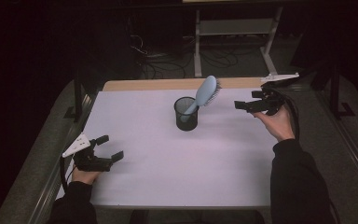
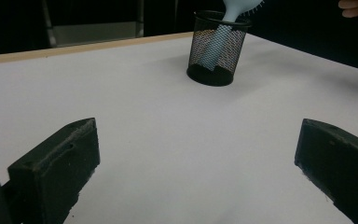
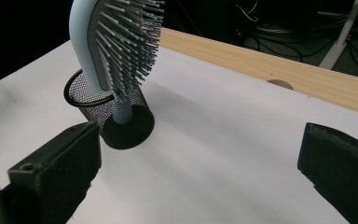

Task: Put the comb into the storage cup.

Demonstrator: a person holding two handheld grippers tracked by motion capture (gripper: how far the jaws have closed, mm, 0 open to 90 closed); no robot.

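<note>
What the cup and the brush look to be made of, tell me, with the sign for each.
Cup: black wire mesh, probably metal; the brush handle shows through its wall, and the rim and base are solid and dark.
Brush: pale blue, smooth and slightly glossy, likely moulded plastic. Its bristles are thin stiff pins with small rounded tips, set in a grey pad that could be rubber.

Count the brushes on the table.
1. The brush stands handle-down in the mesh cup near the table's middle, head leaning out toward the right hand-held gripper. The cup's mesh shows nothing else inside.
</note>
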